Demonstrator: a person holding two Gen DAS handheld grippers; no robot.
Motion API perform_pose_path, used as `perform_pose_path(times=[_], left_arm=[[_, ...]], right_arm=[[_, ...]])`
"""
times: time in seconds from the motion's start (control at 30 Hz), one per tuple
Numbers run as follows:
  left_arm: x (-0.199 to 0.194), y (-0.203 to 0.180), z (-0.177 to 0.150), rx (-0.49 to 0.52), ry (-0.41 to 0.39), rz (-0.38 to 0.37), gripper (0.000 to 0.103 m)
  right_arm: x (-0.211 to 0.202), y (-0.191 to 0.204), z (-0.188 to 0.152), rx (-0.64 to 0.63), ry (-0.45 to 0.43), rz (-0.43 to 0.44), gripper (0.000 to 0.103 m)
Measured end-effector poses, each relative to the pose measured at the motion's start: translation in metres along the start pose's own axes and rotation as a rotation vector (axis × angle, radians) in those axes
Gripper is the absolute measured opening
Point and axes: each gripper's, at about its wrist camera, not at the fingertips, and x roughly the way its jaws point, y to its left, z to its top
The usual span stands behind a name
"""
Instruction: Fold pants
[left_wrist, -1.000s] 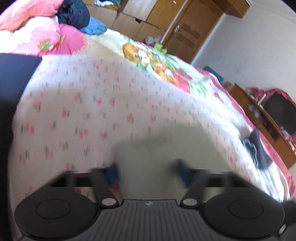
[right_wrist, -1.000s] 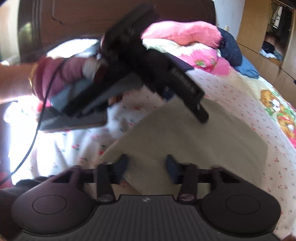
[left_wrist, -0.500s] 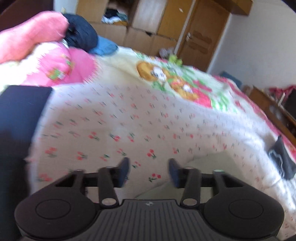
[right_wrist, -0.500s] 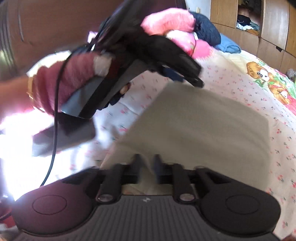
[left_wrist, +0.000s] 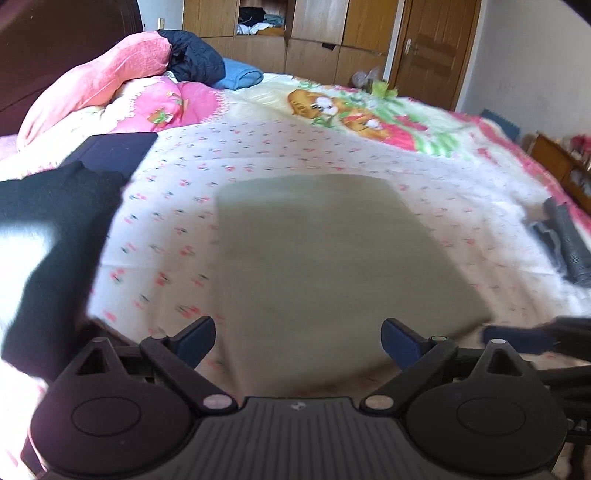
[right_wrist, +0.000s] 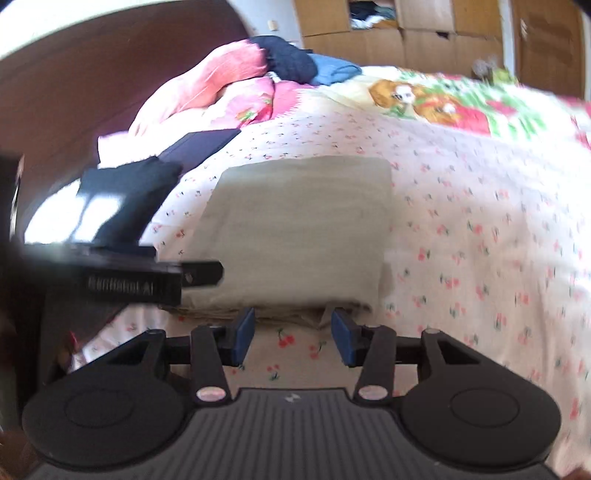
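Olive-green pants (left_wrist: 325, 258) lie folded into a flat rectangle on the cherry-print bedspread (left_wrist: 177, 206). They also show in the right wrist view (right_wrist: 299, 229). My left gripper (left_wrist: 298, 341) is wide open and empty just above the near edge of the pants. My right gripper (right_wrist: 293, 334) is open and empty, its tips just short of the near folded edge. In the right wrist view the left gripper's body reaches in from the left, and one of its fingers (right_wrist: 201, 274) lies at the pants' left edge.
Two dark folded garments (left_wrist: 55, 221) lie left of the pants. Pink quilts (left_wrist: 96, 85) and a dark jacket (left_wrist: 195, 59) sit by the headboard. A grey ribbed object (left_wrist: 565, 243) lies at the right. Wardrobes (left_wrist: 314, 33) and a door (left_wrist: 432, 48) stand behind.
Both grippers pulled back from the pants and now look level along the bed. The left jaws opened wide. The right jaws went from nearly closed to open. The pants lie flat and folded.
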Motion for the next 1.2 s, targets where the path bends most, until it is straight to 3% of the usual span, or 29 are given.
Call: perform_pose_path(times=[0.33,0.53,0.7,0.97,1.2], left_arm=[[-0.030,-0.026,-0.015,-0.060,-0.012,0.085,0.103],[-0.050,-0.024,-0.028,-0.071,-0.041,0.099,0.103],[-0.054,-0.036,-0.033,-0.019,-0.021,0.212,0.103],[-0.065,-0.033,-0.034,-0.085,-0.044,0.156,0.103],[-0.074,-0.037,-0.035,-0.057,-0.069,0.198,0.103]], right_arm=[[-0.021,-0.012,-0.015,0.120,-0.024,-0.005,0.047],[-0.033,-0.004,-0.022,0.117,-0.042,-0.006,0.047],[-0.040,0.001,-0.023,0.122,-0.057,-0.012,0.047],[-0.050,0.006,-0.025,0.118,-0.075,-0.004,0.047],[-0.051,0.007,-0.026,0.133,-0.079,0.018,0.047]])
